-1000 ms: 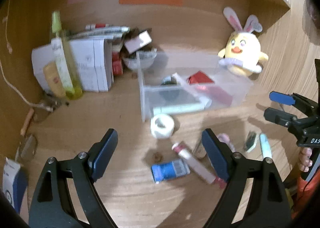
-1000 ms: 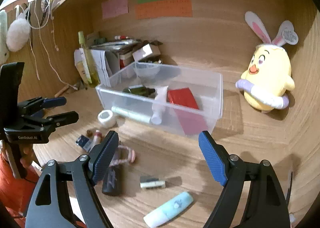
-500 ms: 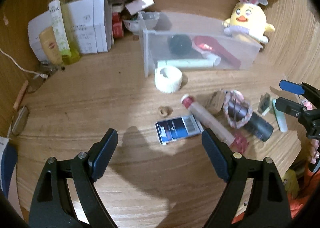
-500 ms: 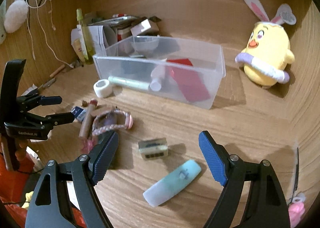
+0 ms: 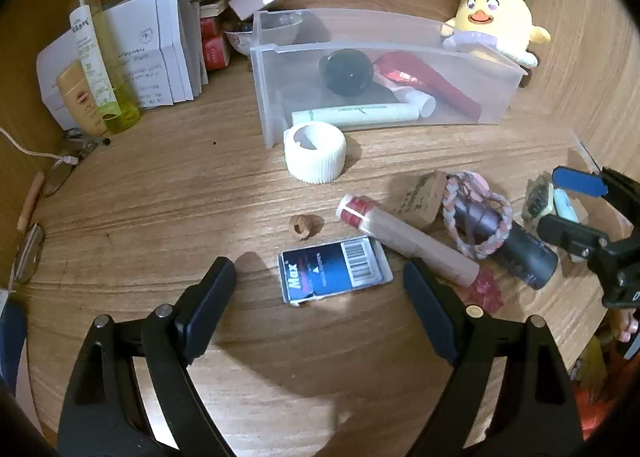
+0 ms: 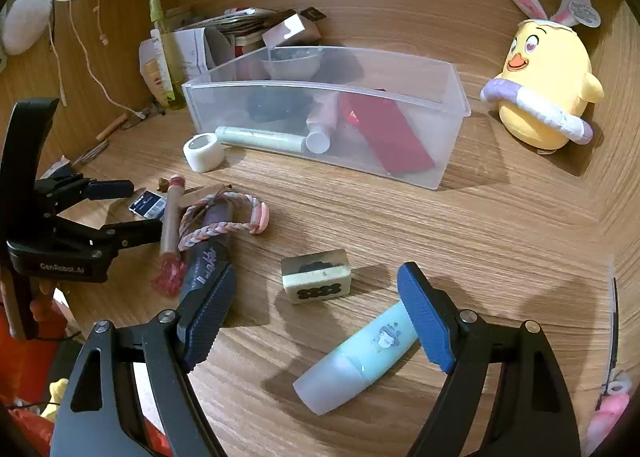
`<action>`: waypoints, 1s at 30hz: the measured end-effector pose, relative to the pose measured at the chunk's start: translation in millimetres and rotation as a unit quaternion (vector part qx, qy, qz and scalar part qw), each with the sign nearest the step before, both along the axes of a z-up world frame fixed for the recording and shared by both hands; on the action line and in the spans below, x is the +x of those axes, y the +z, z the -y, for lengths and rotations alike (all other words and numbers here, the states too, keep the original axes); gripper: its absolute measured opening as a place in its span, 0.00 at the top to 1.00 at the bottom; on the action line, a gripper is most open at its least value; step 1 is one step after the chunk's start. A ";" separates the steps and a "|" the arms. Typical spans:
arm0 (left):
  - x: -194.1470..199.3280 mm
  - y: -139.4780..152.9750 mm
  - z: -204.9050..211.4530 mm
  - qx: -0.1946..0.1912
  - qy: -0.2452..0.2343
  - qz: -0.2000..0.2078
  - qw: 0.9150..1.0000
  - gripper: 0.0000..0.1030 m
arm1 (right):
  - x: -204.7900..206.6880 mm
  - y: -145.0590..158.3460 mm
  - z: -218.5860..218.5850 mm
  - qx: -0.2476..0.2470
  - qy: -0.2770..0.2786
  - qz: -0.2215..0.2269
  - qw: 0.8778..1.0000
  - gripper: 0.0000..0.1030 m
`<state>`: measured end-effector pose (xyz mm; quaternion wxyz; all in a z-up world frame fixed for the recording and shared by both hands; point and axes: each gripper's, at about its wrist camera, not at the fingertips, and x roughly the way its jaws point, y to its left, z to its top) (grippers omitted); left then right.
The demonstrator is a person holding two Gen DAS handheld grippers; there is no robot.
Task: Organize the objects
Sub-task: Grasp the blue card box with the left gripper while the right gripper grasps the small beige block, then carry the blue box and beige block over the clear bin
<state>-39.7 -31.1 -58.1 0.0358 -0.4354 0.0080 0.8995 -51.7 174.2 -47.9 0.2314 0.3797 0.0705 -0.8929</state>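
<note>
A clear plastic bin (image 5: 276, 57) (image 6: 452, 97) on the wooden desk holds a pale green tube, a white tube, a red packet and a dark round object. Loose items lie in front: a white tape roll (image 5: 315, 153), a blue card (image 5: 334, 271), a pink tube (image 5: 404, 239), a braided loop on a dark cylinder (image 5: 520, 245), a small block (image 6: 317, 275) and a mint-green tube (image 6: 360, 357). My left gripper (image 5: 320, 297) is open and empty, just above the blue card. My right gripper (image 6: 316, 313) is open and empty, over the block and mint tube.
A yellow plush chick (image 6: 540, 89) sits right of the bin. White boxes, a green spray bottle (image 5: 100, 57) and a yellow bottle stand at the back left. Glasses (image 5: 28, 253) and a cable lie at the left edge. A small brown nut (image 5: 300, 225) lies near the card.
Both grippers have tilted down and moved closer to the loose items on the desk. The blue card now lies between my left fingers. Nothing has been picked up.
</note>
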 end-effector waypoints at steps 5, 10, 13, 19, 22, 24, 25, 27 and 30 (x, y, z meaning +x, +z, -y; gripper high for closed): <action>-0.2 2.3 0.3 0.002 0.004 -0.012 1.000 0.43 | -2.9 -3.0 1.2 -0.005 0.000 0.008 1.000 0.39; 0.3 4.3 5.2 0.027 0.008 -0.016 0.999 0.50 | -5.2 -5.4 3.4 -0.003 0.002 0.014 1.000 0.67; 2.9 4.7 6.0 0.038 0.010 -0.018 0.999 0.50 | -3.8 -4.1 3.0 -0.004 -0.002 0.007 1.000 0.70; 9.5 12.6 6.7 0.046 0.018 -0.033 0.998 0.50 | -1.2 3.1 0.3 -0.010 -0.007 -0.007 1.000 0.70; 13.9 21.6 8.7 0.050 0.021 -0.049 0.997 0.50 | -1.6 7.7 -1.5 -0.015 -0.010 -0.011 1.000 0.70; 15.8 28.0 9.4 0.054 0.020 -0.060 0.997 0.50 | -1.5 11.5 -2.7 -0.018 -0.014 -0.015 1.000 0.70; 16.4 30.8 9.7 0.056 0.020 -0.064 0.996 0.50 | -1.4 12.9 -3.0 -0.019 -0.015 -0.017 1.000 0.70; 17.3 36.9 9.4 0.058 0.018 -0.073 0.995 0.50 | -0.9 18.1 -3.9 -0.024 -0.016 -0.023 0.999 0.70; 17.2 46.9 6.8 0.061 0.016 -0.088 0.994 0.50 | -1.1 25.8 -3.8 -0.030 -0.018 -0.032 0.999 0.70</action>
